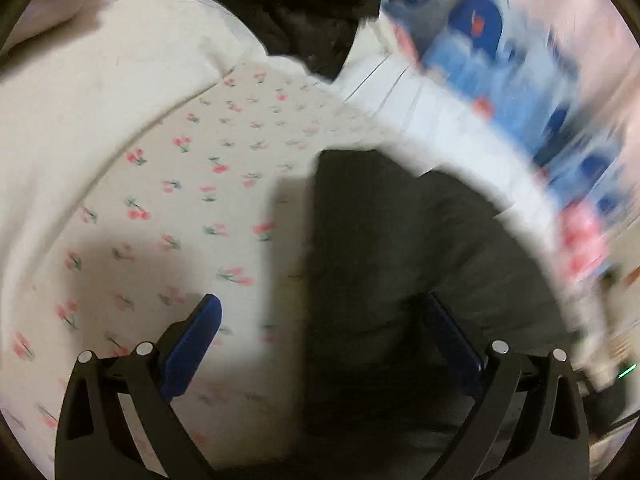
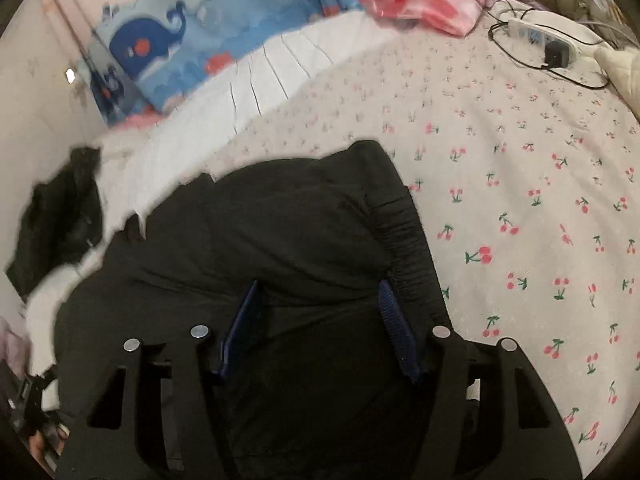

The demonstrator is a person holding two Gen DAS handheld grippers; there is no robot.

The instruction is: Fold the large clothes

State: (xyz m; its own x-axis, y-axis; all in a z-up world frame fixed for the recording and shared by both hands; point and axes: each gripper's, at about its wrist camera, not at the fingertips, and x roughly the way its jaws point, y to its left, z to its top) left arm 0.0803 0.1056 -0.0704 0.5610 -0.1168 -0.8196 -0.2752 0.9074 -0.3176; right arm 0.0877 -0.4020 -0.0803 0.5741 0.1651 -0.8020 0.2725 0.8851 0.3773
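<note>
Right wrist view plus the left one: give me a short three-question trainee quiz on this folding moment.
1. True or false: the black garment lies on a cherry-print sheet.
2. What is plugged into the white power strip at the far side of the bed? A) a black adapter B) a lamp C) nothing
3. In the left wrist view, is the left gripper closed on cloth or standing open?

Key
1. True; the sheet shows round the garment's elastic-ribbed edge.
2. A; a black adapter with a dark cable sits in the strip.
3. Open; its blue fingers are wide apart, one over the sheet, one over the dark garment, nothing pinched.
</note>
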